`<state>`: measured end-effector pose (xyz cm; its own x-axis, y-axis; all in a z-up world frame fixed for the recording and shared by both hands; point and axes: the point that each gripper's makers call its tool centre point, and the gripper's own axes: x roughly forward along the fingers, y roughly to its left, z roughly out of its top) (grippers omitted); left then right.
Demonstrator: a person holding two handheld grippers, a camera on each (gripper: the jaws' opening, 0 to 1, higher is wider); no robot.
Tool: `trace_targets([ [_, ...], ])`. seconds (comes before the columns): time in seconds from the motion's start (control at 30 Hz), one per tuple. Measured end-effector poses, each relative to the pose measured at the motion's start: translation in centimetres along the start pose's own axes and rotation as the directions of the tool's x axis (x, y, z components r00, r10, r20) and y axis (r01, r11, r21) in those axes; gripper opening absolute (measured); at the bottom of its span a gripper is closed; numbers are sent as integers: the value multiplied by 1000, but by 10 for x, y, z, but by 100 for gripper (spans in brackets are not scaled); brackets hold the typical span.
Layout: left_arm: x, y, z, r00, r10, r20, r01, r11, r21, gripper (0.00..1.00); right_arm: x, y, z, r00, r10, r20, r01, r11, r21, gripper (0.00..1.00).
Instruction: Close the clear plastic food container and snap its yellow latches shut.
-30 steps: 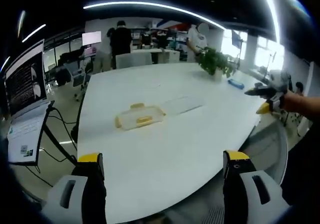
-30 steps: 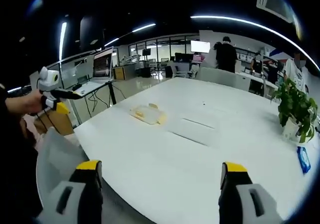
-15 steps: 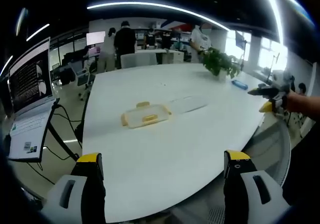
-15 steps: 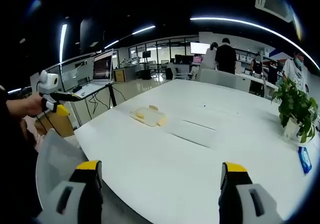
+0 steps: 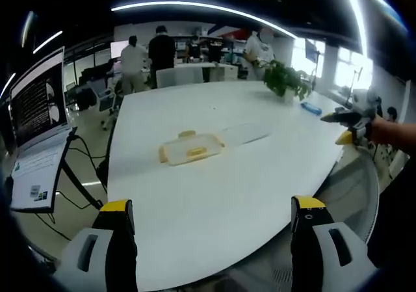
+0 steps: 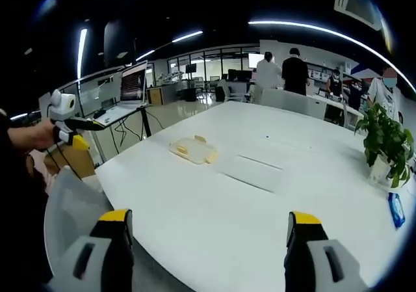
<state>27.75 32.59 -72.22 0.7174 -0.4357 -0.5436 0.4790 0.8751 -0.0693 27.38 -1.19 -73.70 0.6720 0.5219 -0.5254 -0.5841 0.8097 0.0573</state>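
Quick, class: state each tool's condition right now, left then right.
Left tool: open, holding nothing.
Right tool: open, holding nothing.

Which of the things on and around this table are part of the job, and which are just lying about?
For the job:
- clear plastic container with yellow latches
- flat clear lid lying beside it
- left gripper, open
- right gripper, open

Lying about:
- potted plant
- blue item near the plant
- laptop on a stand
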Motion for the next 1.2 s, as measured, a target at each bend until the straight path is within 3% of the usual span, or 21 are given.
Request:
trace_targets([
  [0.27, 0, 11, -2, 1000, 8, 11, -7, 1000, -17, 99, 8, 3, -1, 1000, -3, -26, 3, 1000, -16, 100],
  [0.77, 9, 21, -6, 1000, -10, 13, 11, 1000, -14, 99, 21, 0, 14, 1000, -28, -4, 28, 999, 15, 100],
  [0.87, 10, 25, -8, 1000, -17, 6, 17, 1000, -8, 99, 23, -4, 13, 998, -60, -26, 59, 998, -22, 100],
  [1.1, 9, 26, -11, 999, -34, 10, 34, 999, -37, 99, 28, -16, 21, 996, -87, -12, 87, 996, -7, 99],
  [1.2, 10, 24, -15, 999, -30, -19, 29, 999, -39, 98, 28, -20, 26, 996, -89, -1, 89, 996, 0, 99],
])
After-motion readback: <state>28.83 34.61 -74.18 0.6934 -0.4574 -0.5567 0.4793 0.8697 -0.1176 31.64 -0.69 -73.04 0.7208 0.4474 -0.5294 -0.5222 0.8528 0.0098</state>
